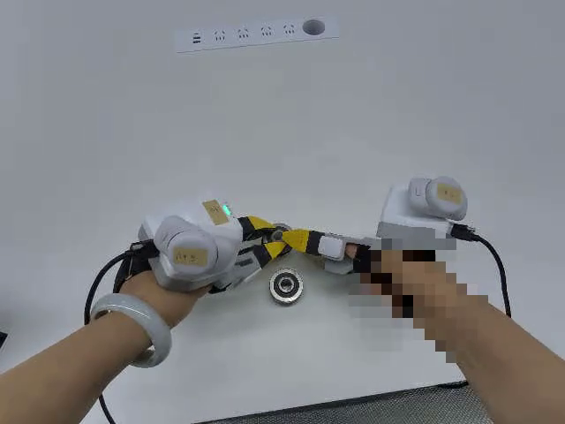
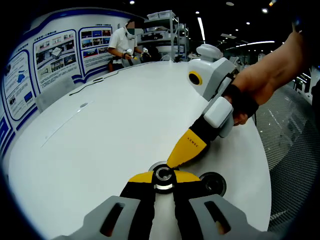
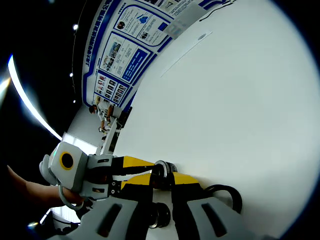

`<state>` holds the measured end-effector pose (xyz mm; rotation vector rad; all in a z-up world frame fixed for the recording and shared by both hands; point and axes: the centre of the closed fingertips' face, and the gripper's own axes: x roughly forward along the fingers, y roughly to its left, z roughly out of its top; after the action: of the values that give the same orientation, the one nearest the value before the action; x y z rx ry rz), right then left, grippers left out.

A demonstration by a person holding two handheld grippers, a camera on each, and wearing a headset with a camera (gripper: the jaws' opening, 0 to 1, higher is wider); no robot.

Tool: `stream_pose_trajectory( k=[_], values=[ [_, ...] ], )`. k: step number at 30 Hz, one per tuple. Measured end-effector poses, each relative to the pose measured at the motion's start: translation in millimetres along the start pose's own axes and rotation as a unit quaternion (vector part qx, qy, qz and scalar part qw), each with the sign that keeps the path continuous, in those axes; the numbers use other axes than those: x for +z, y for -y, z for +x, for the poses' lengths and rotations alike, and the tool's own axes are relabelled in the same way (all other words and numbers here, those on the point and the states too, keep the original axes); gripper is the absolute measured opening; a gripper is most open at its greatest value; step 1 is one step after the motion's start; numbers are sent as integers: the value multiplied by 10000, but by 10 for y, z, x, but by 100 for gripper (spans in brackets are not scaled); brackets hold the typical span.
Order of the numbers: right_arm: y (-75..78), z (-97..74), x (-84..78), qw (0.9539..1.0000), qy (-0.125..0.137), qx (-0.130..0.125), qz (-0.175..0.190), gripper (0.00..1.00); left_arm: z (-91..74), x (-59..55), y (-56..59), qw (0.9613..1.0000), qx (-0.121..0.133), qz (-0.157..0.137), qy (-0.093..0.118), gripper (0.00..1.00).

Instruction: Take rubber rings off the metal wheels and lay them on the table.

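Rubber ring sits on the metal wheel that the left gripper clamps between its jaws, while the right gripper touches that wheel from the opposite side, its grip impossible to judge.

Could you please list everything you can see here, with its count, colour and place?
held wheel: one, silver and black, clamped between both grippers' yellow tips.
loose wheel: one, silver with a black rubber ring, lying on the table just nearer the person.
table: one, white, under everything.
power strip: one, white, at the table's far side.
cables: two, black, one trailing from each gripper.
bystander: one, white top, far beyond the table.
bangle: one, pale, on the left wrist.
left gripper: one, white with yellow-tipped jaws, shut on the held wheel.
right gripper: one, same colours, shut on the held wheel from the opposite side.
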<state>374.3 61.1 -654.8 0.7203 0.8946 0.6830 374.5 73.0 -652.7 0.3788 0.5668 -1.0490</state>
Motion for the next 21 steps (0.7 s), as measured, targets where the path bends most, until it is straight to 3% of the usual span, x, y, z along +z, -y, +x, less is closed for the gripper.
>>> stream_pose_trajectory(
  k=[6, 21],
  values=[
    [78, -7, 14, 9998, 7, -90, -167, 4, 0, -3, 0, 10000, 1, 4, -2, 13],
    [66, 6, 35, 9995, 19, -134, -276, 2, -2, -9, 4, 10000, 1, -4, -15, 13]
  ],
)
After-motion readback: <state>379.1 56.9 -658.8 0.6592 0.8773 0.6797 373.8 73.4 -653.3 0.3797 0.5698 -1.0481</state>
